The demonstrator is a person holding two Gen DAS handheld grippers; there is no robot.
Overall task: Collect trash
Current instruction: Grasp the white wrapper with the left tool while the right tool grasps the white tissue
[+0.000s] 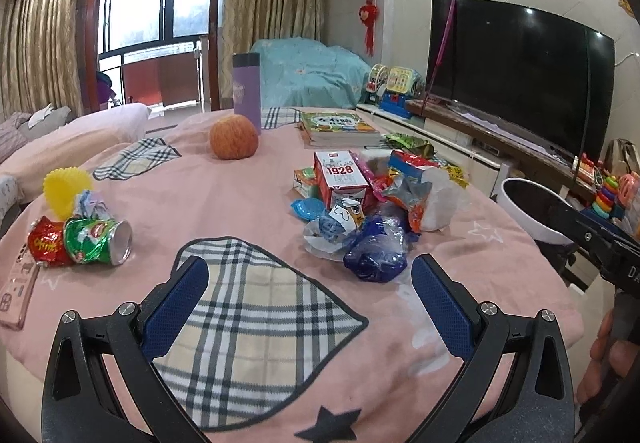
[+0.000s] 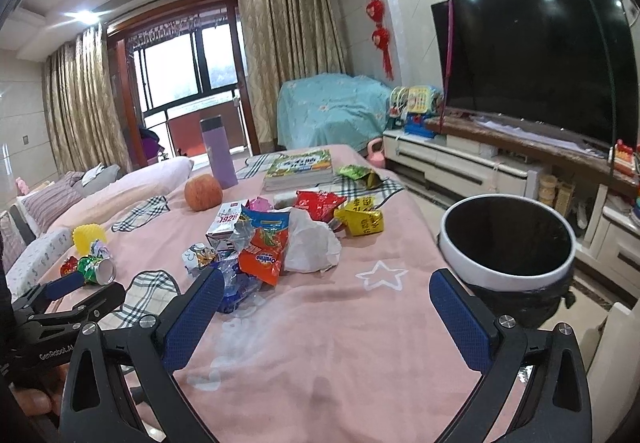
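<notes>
Trash is uncollected. Left wrist view: my left gripper gapes wide and empty; the crumpled blue plastic bottle lies at one o'clock.

Right wrist view: my right gripper gapes empty; the white-rimmed black bin stands at two o'clock. Next, I judge, comes grasping a wrapper.

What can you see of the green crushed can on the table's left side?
The green can is a crushed metal drink can with a green, red and white print, lying on its side on the pink tablecloth. Its silver end faces the left wrist camera. A red crumpled wrapper presses against one side; crumpled paper and a yellow ridged cup sit just behind it. Neither gripper touches it. The right wrist view shows the same can.
</notes>
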